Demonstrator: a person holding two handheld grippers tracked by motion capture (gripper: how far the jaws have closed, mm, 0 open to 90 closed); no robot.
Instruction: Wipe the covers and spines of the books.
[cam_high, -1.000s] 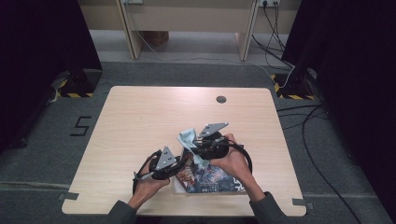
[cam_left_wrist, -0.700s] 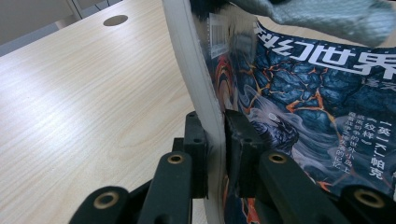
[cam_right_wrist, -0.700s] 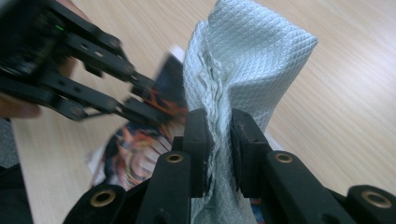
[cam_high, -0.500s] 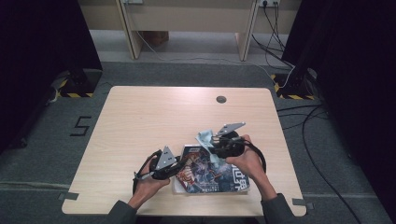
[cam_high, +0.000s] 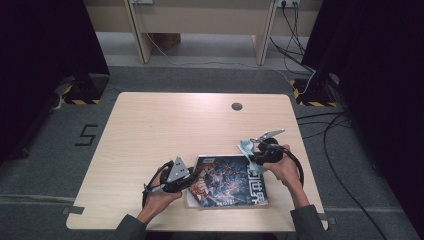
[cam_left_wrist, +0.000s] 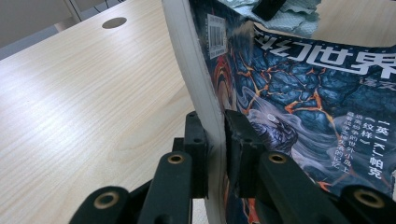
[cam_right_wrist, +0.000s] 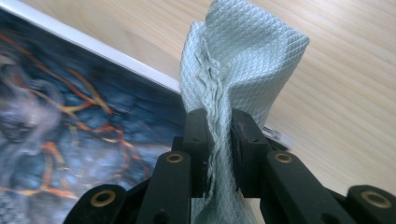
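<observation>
A magazine (cam_high: 227, 182) with a dark blue and orange cover lies near the front edge of the wooden table (cam_high: 165, 130). My left gripper (cam_high: 192, 180) is shut on the magazine's left edge. In the left gripper view the jaws (cam_left_wrist: 215, 126) clamp the white page edge, and the cover (cam_left_wrist: 299, 84) runs off to the right. My right gripper (cam_high: 251, 156) is shut on a pale blue-green cloth (cam_high: 245, 148) at the magazine's far right corner. In the right gripper view the cloth (cam_right_wrist: 238, 56) stands bunched between the jaws (cam_right_wrist: 218, 121), above the cover (cam_right_wrist: 70, 107).
A round cable hole (cam_high: 237, 106) sits near the table's far edge. Cables (cam_high: 320, 125) trail over the floor to the right of the table. Desk legs (cam_high: 142, 35) stand behind it, and dark curtains hang on both sides.
My right gripper has carried the cloth to the right across the cover, from the middle to the far right corner, and a little lower. The left gripper and the magazine have stayed put.
</observation>
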